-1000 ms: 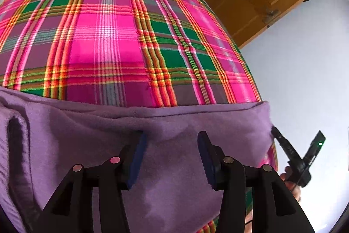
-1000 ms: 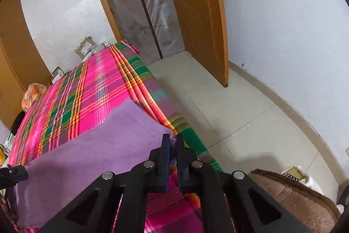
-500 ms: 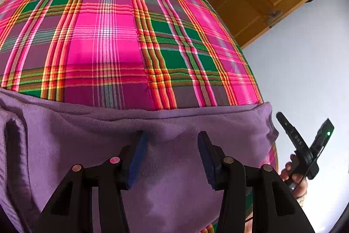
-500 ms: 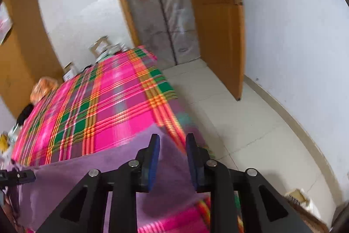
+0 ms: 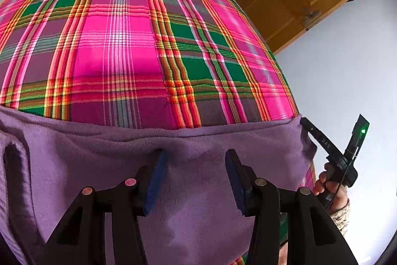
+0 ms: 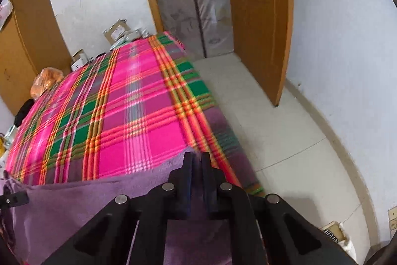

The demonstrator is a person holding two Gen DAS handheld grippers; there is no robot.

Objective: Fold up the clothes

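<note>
A purple fleece garment (image 5: 198, 190) lies across the near end of a bed with a pink, green and orange plaid cover (image 5: 119, 49). My left gripper (image 5: 194, 165) is open, its blue-padded fingers spread just above the garment's far hem. My right gripper (image 6: 196, 160) is shut on the garment's far right corner (image 6: 173, 163), and it also shows at the right in the left wrist view (image 5: 330, 150), at that same corner. The garment (image 6: 82, 203) stretches to the left from there. A folded ridge of it (image 5: 15, 165) stands at the far left.
The bed's right edge (image 6: 230, 140) drops to a pale tiled floor (image 6: 285, 140). An open wooden door (image 6: 260, 16) and a white wall (image 6: 347, 41) stand to the right. Boxes (image 6: 116, 31) and an orange bag (image 6: 47, 81) sit beyond the bed's head.
My right gripper opened, moved to the garment's far right corner and shut on it. The left gripper has stayed open over the hem.
</note>
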